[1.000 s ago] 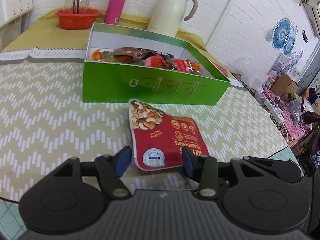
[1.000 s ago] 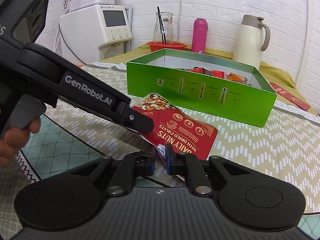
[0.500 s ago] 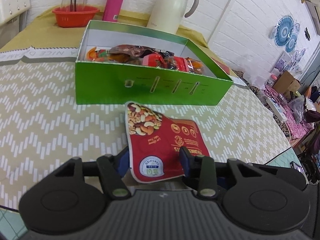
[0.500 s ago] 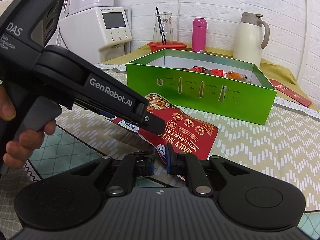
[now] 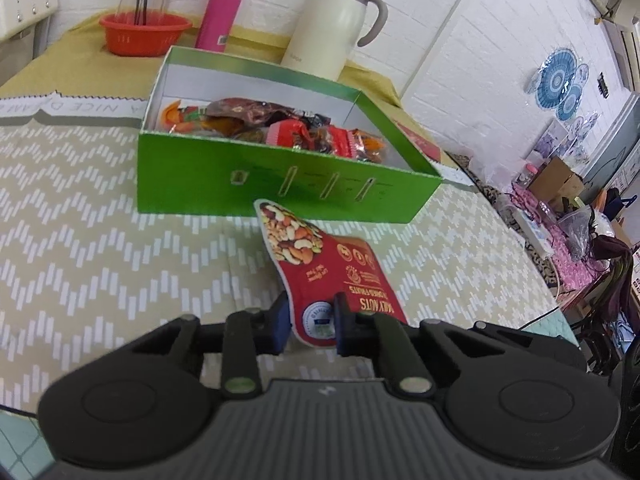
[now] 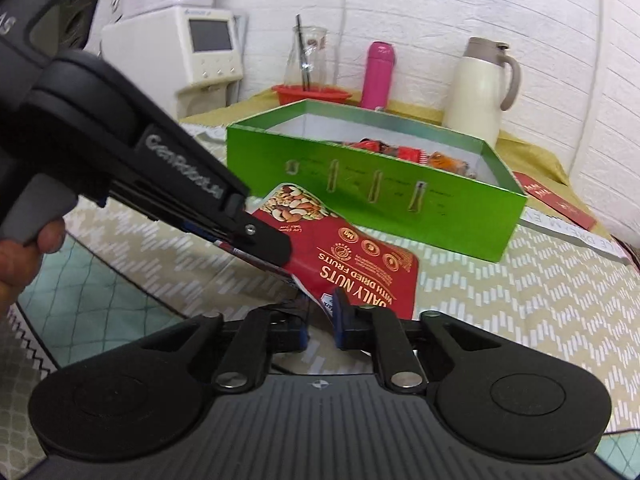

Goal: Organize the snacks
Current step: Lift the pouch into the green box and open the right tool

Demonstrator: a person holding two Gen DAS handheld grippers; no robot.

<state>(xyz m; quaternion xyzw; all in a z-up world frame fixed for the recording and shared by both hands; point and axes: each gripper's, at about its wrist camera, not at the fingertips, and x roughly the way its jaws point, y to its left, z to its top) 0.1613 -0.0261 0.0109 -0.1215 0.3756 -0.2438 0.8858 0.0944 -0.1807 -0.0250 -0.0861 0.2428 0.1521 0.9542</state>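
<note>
A red "Daily Nuts" pouch (image 5: pixel 332 264) hangs tilted just in front of the open green box (image 5: pixel 280 184). Its near end is raised off the patterned cloth. My left gripper (image 5: pixel 312 326) is shut on the pouch's near corner, with the round blue label between the pads. In the right wrist view the left gripper (image 6: pixel 280 260) reaches in from the left onto the pouch (image 6: pixel 360 268). My right gripper (image 6: pixel 320 320) sits low beside that same corner. Its jaws stand narrowly apart and are closing, with cloth showing between them. The box (image 6: pixel 400 200) holds several wrapped snacks (image 5: pixel 280 128).
Behind the box stand a pink bottle (image 5: pixel 226 4), a cream thermos jug (image 5: pixel 336 24) and an orange basket (image 5: pixel 146 34) holding a glass carafe. A white appliance (image 6: pixel 188 52) is at the back left. A red card (image 6: pixel 556 204) lies right of the box. A hand (image 6: pixel 20 248) holds the left gripper.
The left jaws came together on the pouch's near corner, and that end rose off the cloth so the pouch now tilts. The right gripper stayed where it was.
</note>
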